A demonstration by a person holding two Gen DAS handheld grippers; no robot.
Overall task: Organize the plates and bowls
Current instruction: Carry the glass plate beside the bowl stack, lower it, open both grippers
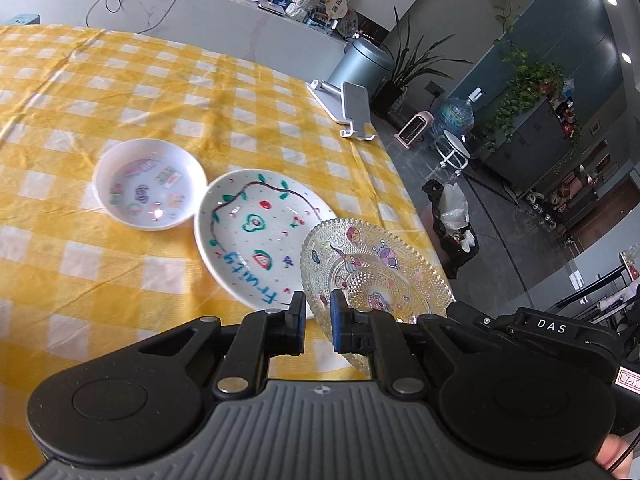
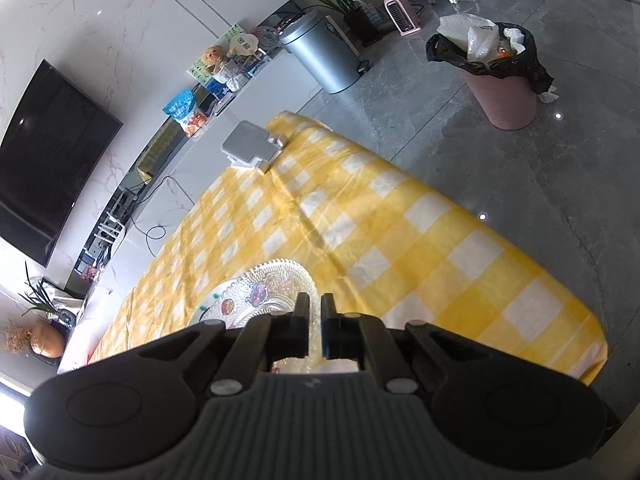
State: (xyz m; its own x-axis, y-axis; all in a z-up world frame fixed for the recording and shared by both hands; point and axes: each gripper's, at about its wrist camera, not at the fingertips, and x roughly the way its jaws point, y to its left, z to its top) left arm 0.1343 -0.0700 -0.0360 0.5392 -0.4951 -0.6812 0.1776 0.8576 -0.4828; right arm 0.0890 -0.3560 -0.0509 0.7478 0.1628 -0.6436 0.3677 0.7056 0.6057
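Observation:
In the left wrist view a small white bowl (image 1: 150,184) with stickers sits on the yellow checked tablecloth (image 1: 120,80). Beside it lies a white plate (image 1: 260,236) painted with fruit and the word "Fruits". A clear glass plate (image 1: 376,268) with stickers overlaps the white plate's right edge, tilted. My left gripper (image 1: 318,312) has its jaws nearly together, at the glass plate's near rim; whether it pinches the rim I cannot tell. In the right wrist view my right gripper (image 2: 315,312) is narrowly closed above the glass plate (image 2: 264,292), its near rim hidden behind the fingers.
A grey phone stand (image 1: 352,108) stands at the table's far right corner, and shows in the right wrist view (image 2: 252,146). The table's right edge runs close to the glass plate. On the floor beyond are a pink bin with a black bag (image 2: 500,76) and a grey bin (image 2: 320,52).

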